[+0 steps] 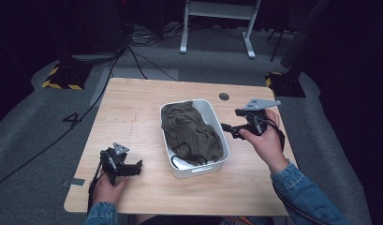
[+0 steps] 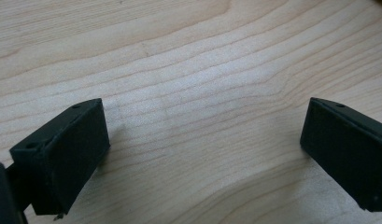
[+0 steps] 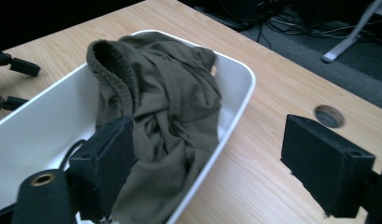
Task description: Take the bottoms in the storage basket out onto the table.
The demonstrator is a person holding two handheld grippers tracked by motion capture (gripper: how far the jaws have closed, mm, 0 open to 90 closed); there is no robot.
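While a crumpled olive-green cloth garment [image 1: 191, 133] lies in the white rectangular plastic bin [image 1: 212, 110] at the centre of the pale wooden tabletop [image 1: 133, 108], the left hand-held gripper [image 1: 133, 168] at lower left and the right hand-held gripper [image 1: 230, 123] beside the bin both have their jaws spread apart, holding nothing.

Garment [image 1: 191, 131]: olive-green, crumpled, heaped in the bin.
Bin [image 1: 215, 116]: white plastic, rectangular, mid-counter.
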